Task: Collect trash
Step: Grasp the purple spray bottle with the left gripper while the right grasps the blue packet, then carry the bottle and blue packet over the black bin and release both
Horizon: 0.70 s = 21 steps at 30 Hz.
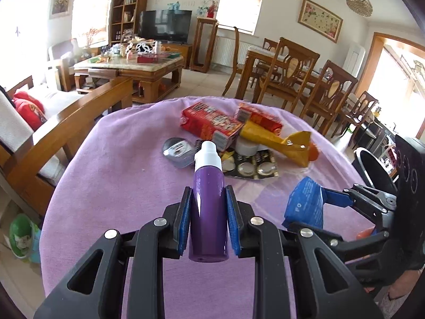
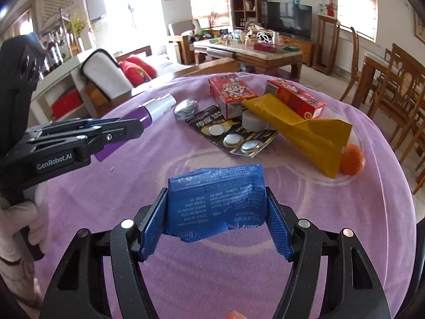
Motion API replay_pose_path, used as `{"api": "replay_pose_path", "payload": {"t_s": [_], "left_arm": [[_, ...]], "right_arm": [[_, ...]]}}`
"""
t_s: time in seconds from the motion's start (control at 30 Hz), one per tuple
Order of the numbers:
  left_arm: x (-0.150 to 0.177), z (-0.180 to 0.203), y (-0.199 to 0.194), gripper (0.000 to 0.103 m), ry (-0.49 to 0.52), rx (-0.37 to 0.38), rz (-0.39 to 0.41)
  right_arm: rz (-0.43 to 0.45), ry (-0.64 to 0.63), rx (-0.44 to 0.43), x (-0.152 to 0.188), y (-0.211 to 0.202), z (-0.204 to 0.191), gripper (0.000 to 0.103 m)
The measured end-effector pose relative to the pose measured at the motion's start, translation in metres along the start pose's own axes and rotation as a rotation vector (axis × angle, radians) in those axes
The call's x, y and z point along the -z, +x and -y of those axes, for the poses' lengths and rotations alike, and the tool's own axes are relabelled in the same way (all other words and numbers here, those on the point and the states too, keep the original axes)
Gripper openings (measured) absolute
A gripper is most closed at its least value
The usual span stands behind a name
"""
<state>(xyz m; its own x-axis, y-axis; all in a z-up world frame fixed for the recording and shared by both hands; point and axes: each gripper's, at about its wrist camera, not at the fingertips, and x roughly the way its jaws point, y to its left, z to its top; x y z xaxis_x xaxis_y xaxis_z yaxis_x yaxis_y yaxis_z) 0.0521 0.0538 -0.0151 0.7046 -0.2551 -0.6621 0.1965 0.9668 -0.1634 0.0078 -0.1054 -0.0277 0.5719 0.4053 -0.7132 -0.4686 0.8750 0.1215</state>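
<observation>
Pickup step: left gripper [image 1: 208, 218] clamps purple bottle [image 1: 208, 199]; right gripper [image 2: 216, 212] clamps blue packet [image 2: 216, 202] near the table's front edge. Next: carry both to a bin.

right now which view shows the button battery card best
The right wrist view: the battery card lies nearly whole, three cells and its printing visible. In the left wrist view the purple bottle and the pile hide part of the card.

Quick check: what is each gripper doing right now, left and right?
Left gripper: shut on the purple spray bottle, lifted off the cloth.
Right gripper: shut on the blue wipes packet.
</observation>
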Motion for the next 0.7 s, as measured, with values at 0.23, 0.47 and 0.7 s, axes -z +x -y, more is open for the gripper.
{"api": "replay_pose_path", "payload": {"t_s": [0.23,0.47,0.7], "left_arm": [[-0.013,0.062,-0.018,0.025,0.085,0.074,0.064],[-0.022,0.152,-0.016,0.025,0.196,0.162,0.096],[-0.021,0.24,0.009,0.025,0.29,0.263,0.07]], "right_arm": [[0.119,0.116,0.028,0.012,-0.068,0.057,0.068],[0.202,0.22,0.125,0.043,-0.14,0.133,0.068],[0.265,0.356,0.226,0.093,-0.202,0.211,0.068]]}}
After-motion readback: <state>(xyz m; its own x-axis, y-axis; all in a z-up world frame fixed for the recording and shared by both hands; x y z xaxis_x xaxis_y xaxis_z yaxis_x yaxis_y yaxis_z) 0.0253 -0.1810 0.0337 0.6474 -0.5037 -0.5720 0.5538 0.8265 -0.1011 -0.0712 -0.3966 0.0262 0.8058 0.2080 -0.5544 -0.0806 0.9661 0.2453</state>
